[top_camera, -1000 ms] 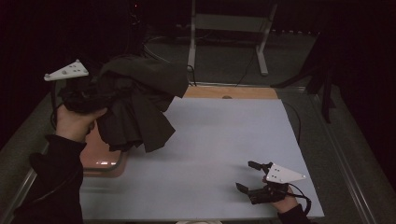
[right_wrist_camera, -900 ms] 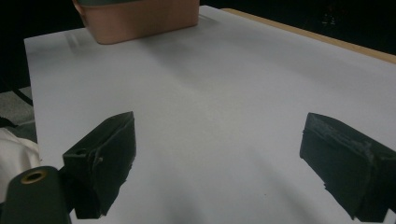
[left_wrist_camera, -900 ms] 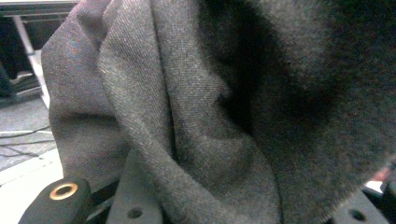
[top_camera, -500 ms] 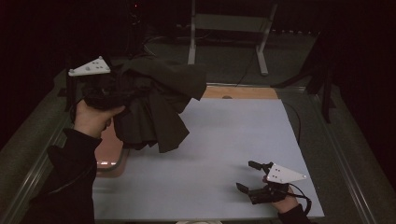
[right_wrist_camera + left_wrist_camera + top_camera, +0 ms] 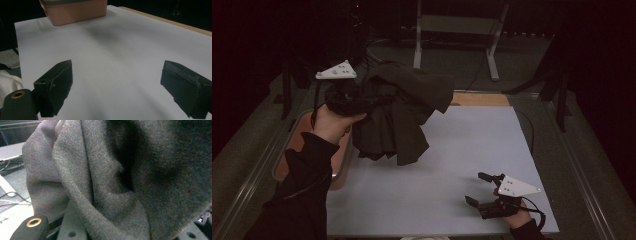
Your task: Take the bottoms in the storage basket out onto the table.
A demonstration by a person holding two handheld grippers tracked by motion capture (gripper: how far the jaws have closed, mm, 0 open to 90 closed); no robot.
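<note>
Above the bench's (image 5: 452, 150) left edge, the left gripper (image 5: 349, 100) clamps a bunched dark cloth (image 5: 399, 120) that could slip loose, while the right gripper (image 5: 482, 192) rests wide open, empty.

White table (image 5: 452, 150) — salmon bin (image 5: 343, 152)

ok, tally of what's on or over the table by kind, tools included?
Dark cloth: 1, held up by the left tool
Pinkish bin: 1
Tools: 2, the right tool open on the table
Total: 4
</note>
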